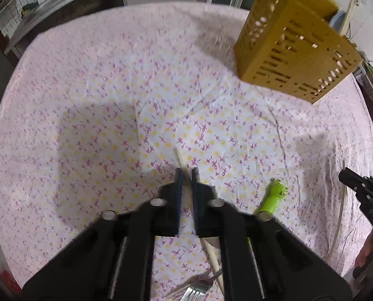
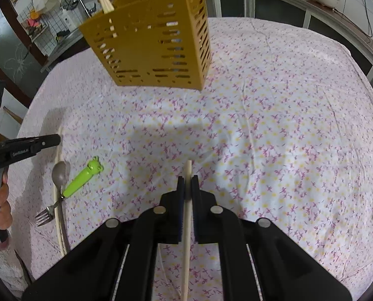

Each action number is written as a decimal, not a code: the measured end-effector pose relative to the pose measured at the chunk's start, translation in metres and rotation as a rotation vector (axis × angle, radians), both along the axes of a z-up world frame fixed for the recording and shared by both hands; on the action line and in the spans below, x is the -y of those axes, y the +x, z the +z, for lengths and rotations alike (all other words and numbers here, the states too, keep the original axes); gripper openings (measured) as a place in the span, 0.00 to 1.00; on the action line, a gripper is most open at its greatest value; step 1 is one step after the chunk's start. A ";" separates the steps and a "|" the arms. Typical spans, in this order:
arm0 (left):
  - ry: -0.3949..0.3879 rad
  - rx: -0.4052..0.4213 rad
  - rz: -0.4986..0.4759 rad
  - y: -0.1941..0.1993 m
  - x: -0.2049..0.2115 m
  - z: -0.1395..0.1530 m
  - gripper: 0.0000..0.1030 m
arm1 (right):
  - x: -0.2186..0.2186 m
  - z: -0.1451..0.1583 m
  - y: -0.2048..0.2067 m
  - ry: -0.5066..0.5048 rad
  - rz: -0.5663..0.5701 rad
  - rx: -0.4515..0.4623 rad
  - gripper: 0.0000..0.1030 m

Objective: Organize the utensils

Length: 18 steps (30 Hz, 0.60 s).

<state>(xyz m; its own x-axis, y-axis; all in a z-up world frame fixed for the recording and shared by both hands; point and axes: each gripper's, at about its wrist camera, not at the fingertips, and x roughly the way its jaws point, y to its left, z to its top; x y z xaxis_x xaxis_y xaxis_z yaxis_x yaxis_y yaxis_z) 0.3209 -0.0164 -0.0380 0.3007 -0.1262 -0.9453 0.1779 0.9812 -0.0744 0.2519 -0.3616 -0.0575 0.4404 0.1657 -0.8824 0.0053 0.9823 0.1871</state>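
Two claws, one pale wooden chopstick apiece.
Left claw [image 1: 185, 173] pinched a chopstick [image 1: 180, 158]; right claw [image 2: 187, 180] gripped another [image 2: 188, 173]; one slotted mustard plastic caddy [image 2: 151, 50] stood on the floral-clothed worktop [image 2: 274, 125].

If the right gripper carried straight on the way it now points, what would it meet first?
Probably the flowered tablecloth: the right gripper, shut on a chopstick, points steeply down at bare cloth, short of the yellow utensil holder. Depth is uncertain.

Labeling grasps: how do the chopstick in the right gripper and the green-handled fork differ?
The chopstick is a plain pale stick; the fork has a green frog-head handle and metal tines. The chopstick is clamped in the right gripper; the fork lies loose on the tablecloth. Neither is in the yellow holder.
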 end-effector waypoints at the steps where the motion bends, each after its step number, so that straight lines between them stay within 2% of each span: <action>1: 0.005 0.022 -0.008 -0.004 0.000 0.006 0.00 | 0.001 0.002 0.000 0.001 -0.002 0.008 0.06; 3: 0.004 0.055 -0.019 -0.009 0.000 0.015 0.00 | 0.003 0.009 -0.003 0.006 -0.005 0.033 0.06; 6: 0.001 0.048 -0.031 -0.014 0.001 0.020 0.00 | 0.005 0.016 -0.004 0.011 0.000 0.044 0.06; 9: -0.016 -0.032 -0.029 -0.018 -0.007 0.008 0.00 | 0.003 0.016 -0.003 -0.001 0.005 0.037 0.06; 13: -0.022 -0.077 -0.005 -0.013 0.000 -0.010 0.00 | 0.000 0.008 -0.002 0.000 0.010 0.017 0.06; 16: 0.008 -0.067 0.019 -0.008 -0.001 -0.015 0.00 | 0.000 0.004 -0.003 0.002 0.014 0.008 0.06; 18: 0.013 -0.069 0.030 -0.005 0.002 -0.019 0.04 | 0.001 0.003 -0.003 0.005 0.013 0.006 0.06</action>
<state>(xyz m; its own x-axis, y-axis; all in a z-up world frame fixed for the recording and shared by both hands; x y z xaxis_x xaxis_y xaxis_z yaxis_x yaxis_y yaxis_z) 0.3161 -0.0187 -0.0572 0.2384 -0.1061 -0.9654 0.1432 0.9870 -0.0731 0.2492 -0.3624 -0.0548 0.4439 0.1762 -0.8786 -0.0085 0.9813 0.1924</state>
